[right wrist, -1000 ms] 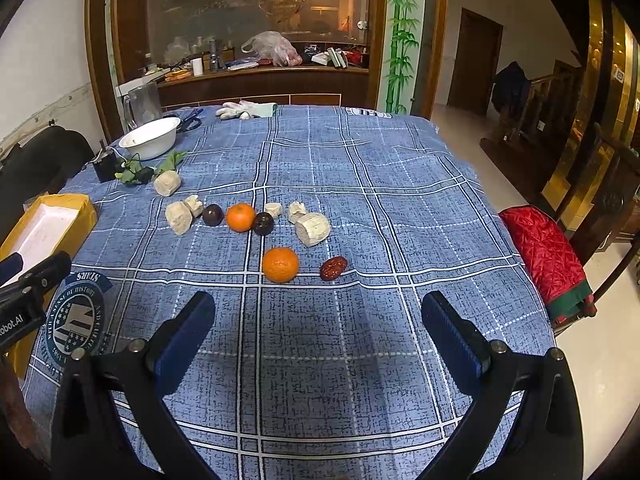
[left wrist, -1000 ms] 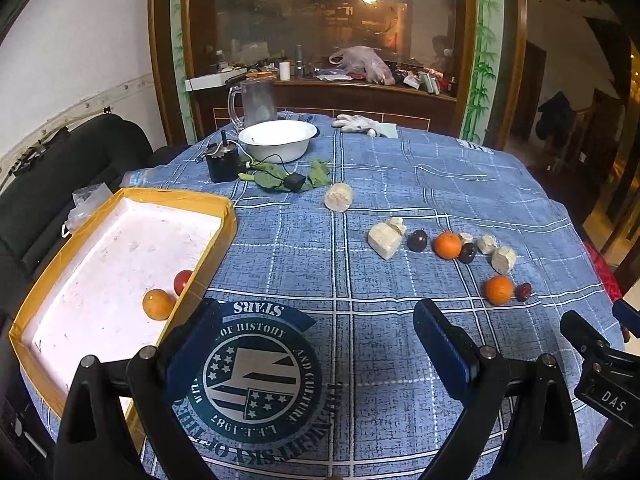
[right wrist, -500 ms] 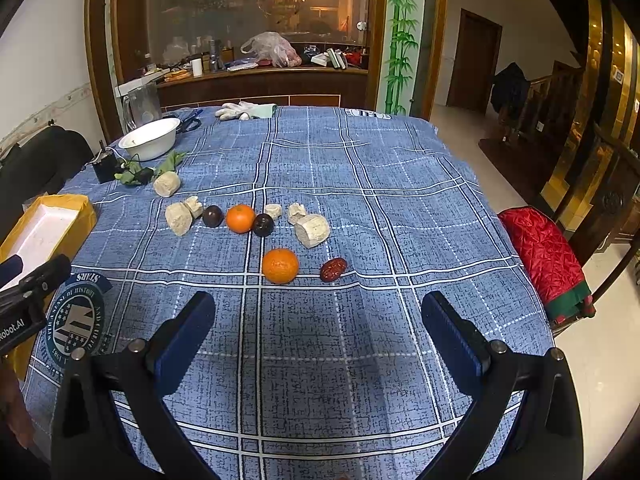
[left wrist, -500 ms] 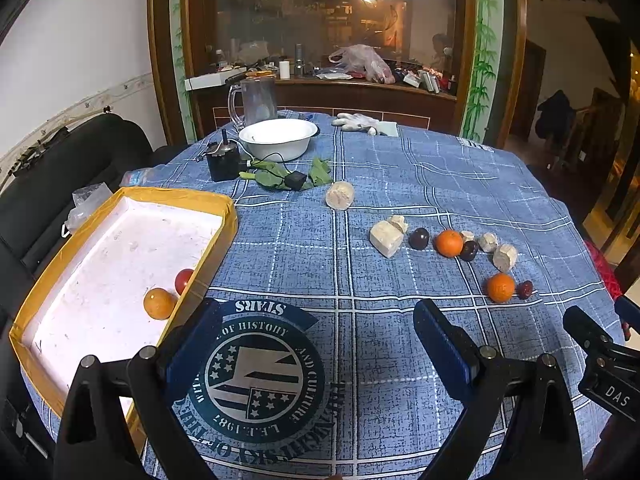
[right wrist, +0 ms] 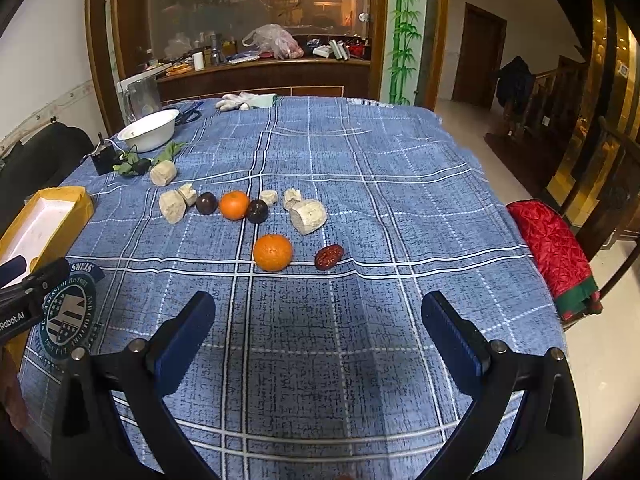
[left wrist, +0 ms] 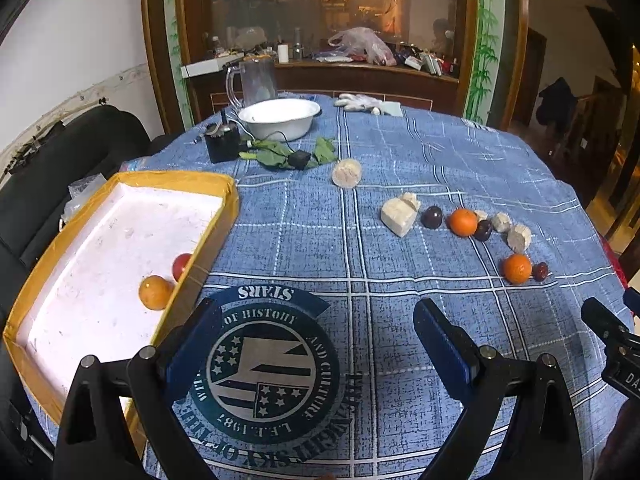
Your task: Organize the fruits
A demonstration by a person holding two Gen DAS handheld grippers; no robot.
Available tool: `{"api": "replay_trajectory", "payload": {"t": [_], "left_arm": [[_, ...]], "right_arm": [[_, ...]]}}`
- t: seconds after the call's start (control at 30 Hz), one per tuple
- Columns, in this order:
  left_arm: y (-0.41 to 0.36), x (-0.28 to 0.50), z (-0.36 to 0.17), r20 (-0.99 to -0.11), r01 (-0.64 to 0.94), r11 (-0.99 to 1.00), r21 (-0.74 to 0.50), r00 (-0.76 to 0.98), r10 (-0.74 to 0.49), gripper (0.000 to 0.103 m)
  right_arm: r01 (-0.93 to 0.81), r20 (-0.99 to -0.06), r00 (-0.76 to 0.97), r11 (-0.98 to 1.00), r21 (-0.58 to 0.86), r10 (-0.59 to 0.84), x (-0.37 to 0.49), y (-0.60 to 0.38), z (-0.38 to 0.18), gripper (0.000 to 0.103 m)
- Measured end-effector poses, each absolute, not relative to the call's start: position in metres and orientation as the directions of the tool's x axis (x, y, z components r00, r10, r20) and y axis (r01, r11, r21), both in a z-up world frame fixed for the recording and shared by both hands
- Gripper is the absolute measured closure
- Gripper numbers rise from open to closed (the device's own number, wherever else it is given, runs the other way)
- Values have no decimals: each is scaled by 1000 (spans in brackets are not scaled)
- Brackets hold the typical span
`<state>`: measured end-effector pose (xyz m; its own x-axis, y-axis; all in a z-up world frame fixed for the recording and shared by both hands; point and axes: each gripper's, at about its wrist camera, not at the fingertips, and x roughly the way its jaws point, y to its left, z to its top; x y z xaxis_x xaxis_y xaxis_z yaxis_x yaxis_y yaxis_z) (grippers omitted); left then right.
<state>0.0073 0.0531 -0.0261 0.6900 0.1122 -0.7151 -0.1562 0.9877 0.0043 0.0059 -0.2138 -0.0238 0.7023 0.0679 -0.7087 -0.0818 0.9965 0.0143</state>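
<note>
- Hardly anything has shifted since a second ago; both grippers hover where they were over the blue-checked worktop (right wrist: pixel 400 200).
- The yellow-rimmed tray (left wrist: pixel 224 216) already holds an orange (left wrist: pixel 155 292) and a red fruit (left wrist: pixel 182 266).
- The left gripper (left wrist: pixel 316 344) and right gripper (right wrist: pixel 318 330) gape wide, empty.
- Next pick, I'd say: the nearest orange (right wrist: pixel 273 252), beside a red date (right wrist: pixel 329 257), ahead of the right gripper; reach forward, close, carry to the tray.
</note>
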Motion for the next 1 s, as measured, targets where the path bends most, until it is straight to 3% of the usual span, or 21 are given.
{"api": "replay_trajectory", "payload": {"t": [0.17, 0.23, 0.47, 0.67, 1.0], "left_arm": [[43, 15, -32, -725, -110, 994, 6, 684, 80, 7], [39, 19, -34, -729, -91, 996, 9, 681, 69, 7], [20, 39, -43, -745, -35, 999, 8, 666, 29, 7], [-3, 59, -48, -749, 13, 1000, 9, 663, -2, 7], [-73, 90, -58, -764, 143, 990, 1, 639, -92, 11]], "right_arm": [[-85, -733, 676, 996, 13, 68, 37, -226, -42, 3], [-93, -753, 653, 995, 30, 83, 52, -229, -49, 18], [-130, -795, 600, 991, 18, 93, 87, -224, -74, 41], [-165, -800, 589, 986, 18, 113, 103, -218, -87, 74], [-103, -744, 652, 989, 110, 150, 78, -265, -66, 74]]}}
